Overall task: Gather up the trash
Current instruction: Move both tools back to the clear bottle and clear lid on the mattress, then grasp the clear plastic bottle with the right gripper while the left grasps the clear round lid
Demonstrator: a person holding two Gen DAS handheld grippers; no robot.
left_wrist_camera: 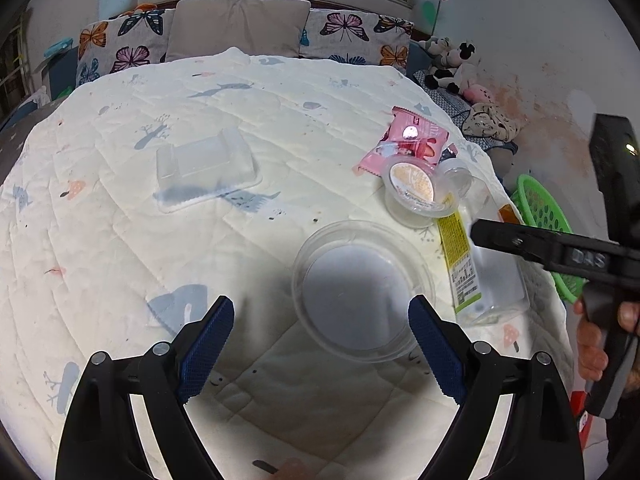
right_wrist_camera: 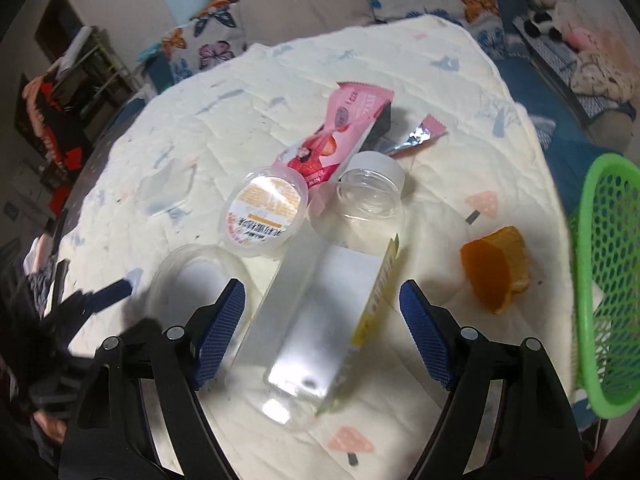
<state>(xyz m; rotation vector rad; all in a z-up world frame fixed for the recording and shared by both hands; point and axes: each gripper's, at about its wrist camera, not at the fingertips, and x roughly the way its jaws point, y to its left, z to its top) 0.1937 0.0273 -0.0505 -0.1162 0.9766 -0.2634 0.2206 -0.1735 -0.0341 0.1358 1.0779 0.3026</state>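
Observation:
Trash lies on a white quilted bed [left_wrist_camera: 200, 240]. A clear round lid [left_wrist_camera: 362, 290] lies just ahead of my open, empty left gripper [left_wrist_camera: 322, 320], partly between its blue pads. A clear plastic bottle with a yellow label [right_wrist_camera: 320, 304] lies on its side between the pads of my open right gripper [right_wrist_camera: 322, 300]; it also shows in the left wrist view [left_wrist_camera: 486, 268]. A small sealed cup [right_wrist_camera: 262, 210] and a pink wrapper [right_wrist_camera: 344, 128] lie beyond. An orange peel [right_wrist_camera: 496, 268] lies to the right. A green mesh basket [right_wrist_camera: 604, 280] stands at the bed's right edge.
A clear plastic tray [left_wrist_camera: 206, 166] lies at the bed's left middle. Butterfly cushions [left_wrist_camera: 120, 48] and a beige pillow [left_wrist_camera: 236, 26] line the far side. Stuffed toys [left_wrist_camera: 452, 64] sit at the far right. The right gripper's black body [left_wrist_camera: 560, 256] reaches in from the right.

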